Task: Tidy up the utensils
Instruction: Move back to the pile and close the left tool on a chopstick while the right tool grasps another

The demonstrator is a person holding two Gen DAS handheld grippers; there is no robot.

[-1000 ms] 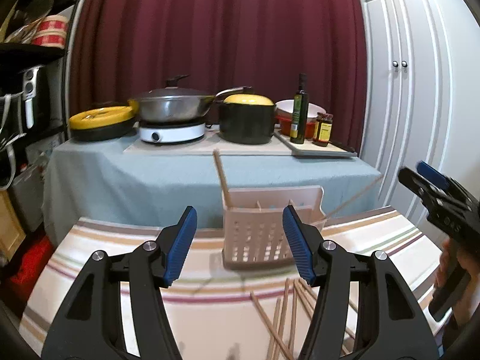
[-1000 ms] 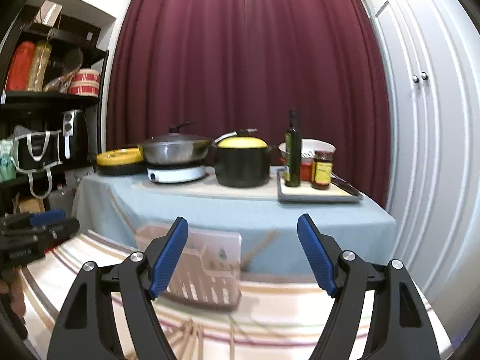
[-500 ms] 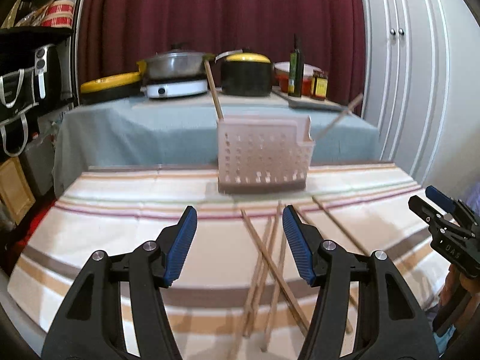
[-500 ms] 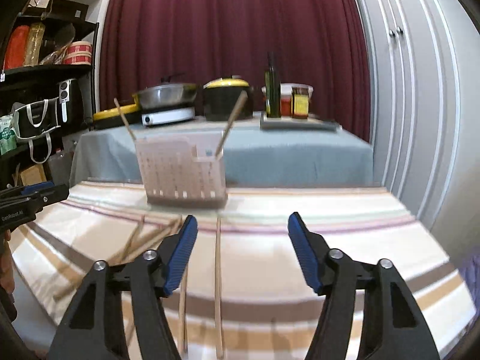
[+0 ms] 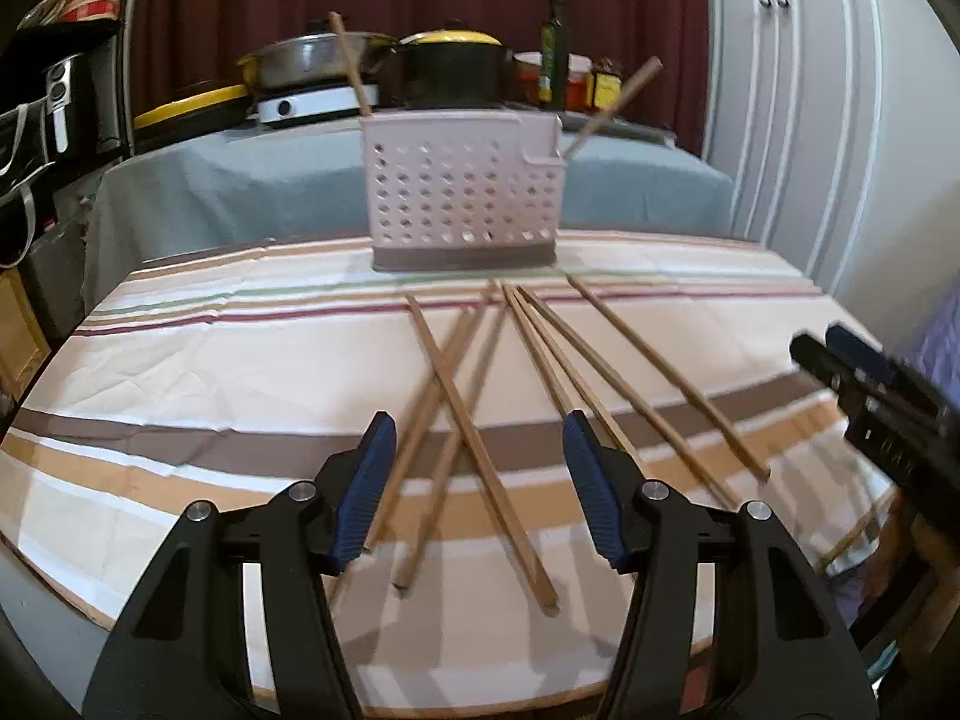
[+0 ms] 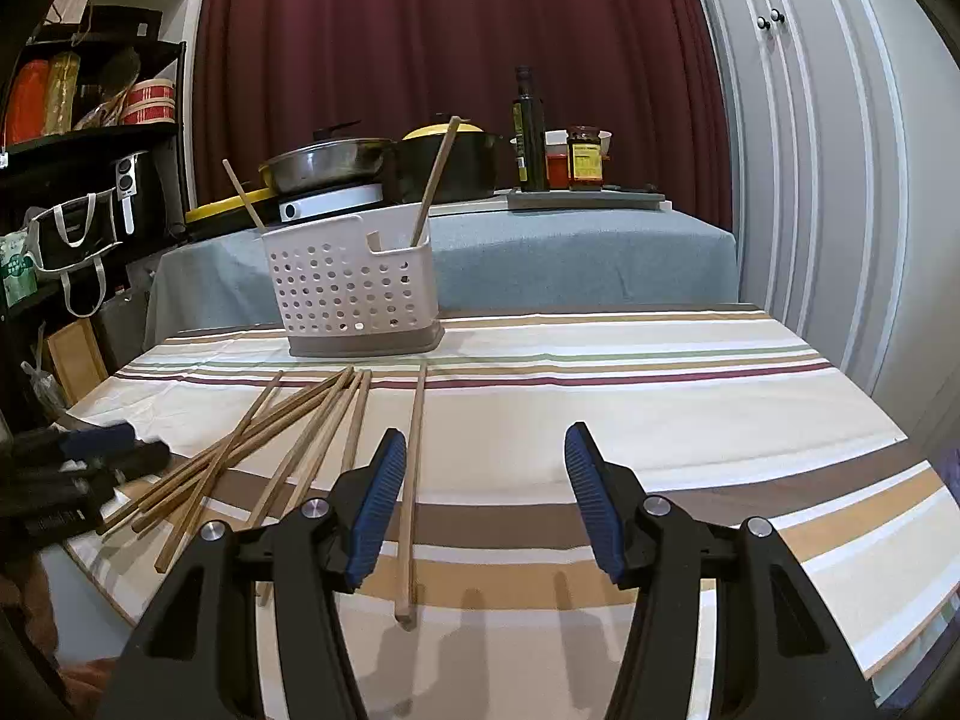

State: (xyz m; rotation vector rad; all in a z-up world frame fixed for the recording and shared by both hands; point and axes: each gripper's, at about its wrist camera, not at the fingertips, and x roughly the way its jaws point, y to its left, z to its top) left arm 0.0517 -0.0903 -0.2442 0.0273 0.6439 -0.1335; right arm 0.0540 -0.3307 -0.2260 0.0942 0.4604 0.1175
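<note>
Several wooden chopsticks [image 5: 474, 420] lie scattered on the striped tablecloth [image 5: 210, 372] in front of me, some crossing one another, the rest fanned out toward my right. Two more chopsticks already stand tilted in the perforated white utensil holder [image 5: 465, 192], one at its left end [image 5: 349, 63] and one leaning out at its right end [image 5: 612, 105]. That holder sits upright at the far edge of the table, beyond the loose sticks.

My left gripper [image 5: 477, 483] hovers low over the crossed pile with its blue pads spread wide and nothing between them. My right gripper [image 6: 483, 501] is likewise spread wide and empty; a single chopstick [image 6: 411, 480] lies on the cloth just beside its left pad, pointing away toward the holder. In the left wrist view my right gripper shows blurred at the right edge [image 5: 870, 396].

Behind the table, a second surface under a grey cloth carries a pan [image 6: 327, 165], a black pot with a yellow lid [image 6: 447, 162] and a dark bottle [image 6: 528, 132], before a dark red curtain [image 6: 450, 30].
</note>
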